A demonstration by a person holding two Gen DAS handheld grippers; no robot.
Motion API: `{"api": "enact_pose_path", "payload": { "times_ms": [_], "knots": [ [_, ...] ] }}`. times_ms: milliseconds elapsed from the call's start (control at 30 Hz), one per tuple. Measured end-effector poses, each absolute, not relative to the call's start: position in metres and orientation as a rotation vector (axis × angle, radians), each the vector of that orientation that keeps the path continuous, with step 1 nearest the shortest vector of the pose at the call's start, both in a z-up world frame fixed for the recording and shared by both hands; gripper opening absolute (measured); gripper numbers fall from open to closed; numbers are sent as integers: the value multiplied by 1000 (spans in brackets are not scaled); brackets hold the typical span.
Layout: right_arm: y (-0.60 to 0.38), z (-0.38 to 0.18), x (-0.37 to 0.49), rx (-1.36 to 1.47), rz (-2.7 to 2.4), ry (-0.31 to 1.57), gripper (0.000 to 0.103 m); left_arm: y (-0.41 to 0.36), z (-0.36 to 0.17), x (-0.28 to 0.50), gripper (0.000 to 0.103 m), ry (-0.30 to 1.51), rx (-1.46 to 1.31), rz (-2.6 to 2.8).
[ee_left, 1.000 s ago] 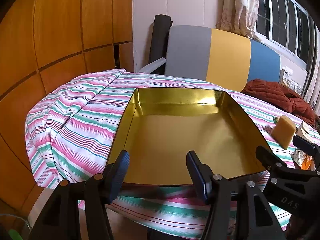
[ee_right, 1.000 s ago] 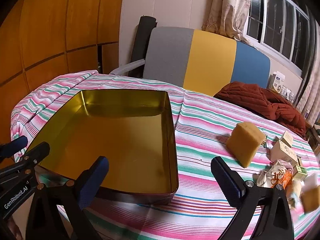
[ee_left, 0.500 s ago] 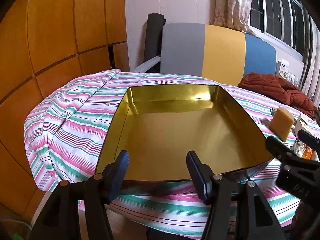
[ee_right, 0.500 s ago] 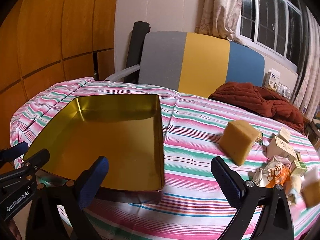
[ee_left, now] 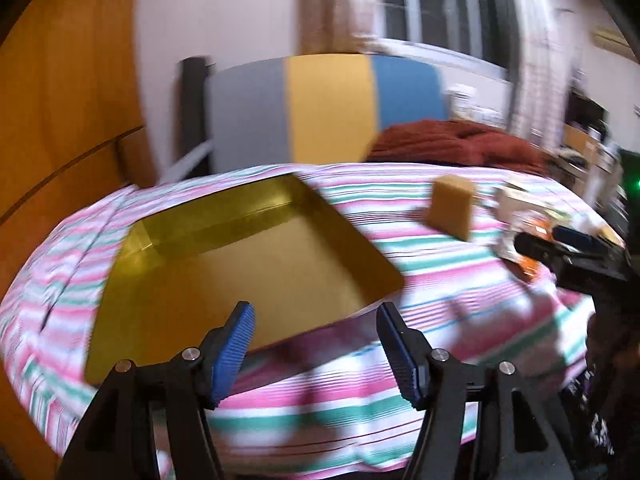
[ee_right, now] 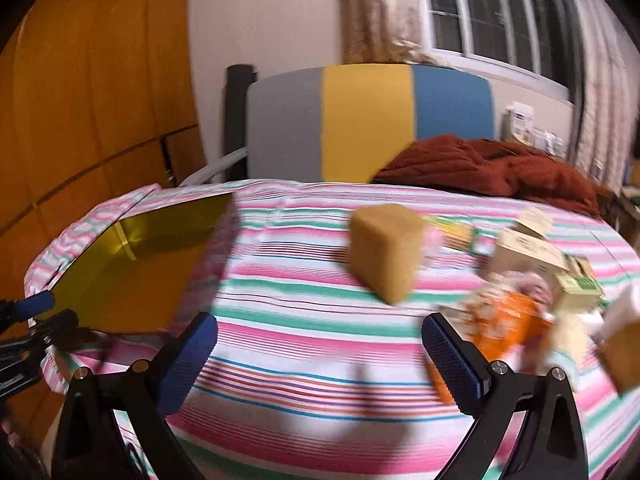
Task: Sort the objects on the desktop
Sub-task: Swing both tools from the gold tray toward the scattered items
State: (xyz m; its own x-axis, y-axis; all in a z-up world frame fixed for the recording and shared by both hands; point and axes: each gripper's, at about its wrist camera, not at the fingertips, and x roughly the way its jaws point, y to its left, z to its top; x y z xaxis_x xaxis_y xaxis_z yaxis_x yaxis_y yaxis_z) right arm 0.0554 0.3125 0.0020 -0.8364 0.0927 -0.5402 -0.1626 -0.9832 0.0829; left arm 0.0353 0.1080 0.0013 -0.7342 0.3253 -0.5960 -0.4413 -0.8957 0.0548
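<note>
1. The left gripper [ee_left: 316, 344] has its blue-padded jaws spread, with nothing between them; they have just been opening. It hangs above the near edge of the table, its left pad over the near wall of the gold tray [ee_left: 208, 280] and its right pad over the striped tablecloth [ee_left: 460, 312].
2. The right gripper [ee_right: 320, 356] stands wide apart and empty too, with only striped cloth showing in the gap. It touches nothing that I can see.
3. In the left wrist view the right gripper's black tip pokes in from the right edge, near the orange packet [ee_left: 532, 240].
4. One gold tray, shallow and rectangular, sits on the left part of the table with nothing inside it.
5. One yellow sponge block [ee_right: 384, 252] stands on the cloth, well apart from the tray and just left of the clutter.
6. The clutter on the right is a blurred heap: one orange packet [ee_right: 500, 320], at least two beige cardboard boxes [ee_right: 524, 252], and a small green-printed box [ee_right: 580, 284]. Beyond that I cannot count the pieces.
7. One dark red garment [ee_right: 492, 168] lies bunched at the far right of the table.
8. One chair back [ee_right: 368, 120] in grey, yellow and blue bands stands behind the table.
</note>
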Motion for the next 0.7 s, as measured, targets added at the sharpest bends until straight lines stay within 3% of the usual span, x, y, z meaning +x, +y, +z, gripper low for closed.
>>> {"api": "enact_pose_path", "payload": {
  "times_ms": [267,700],
  "knots": [
    [404,1,107,-829,2721,351,103,187,3,39,65,333,-777,2293],
    [446,-21,141,-1014,2626,360,103,290,-14,17,65,384,-798,1994]
  ]
}}
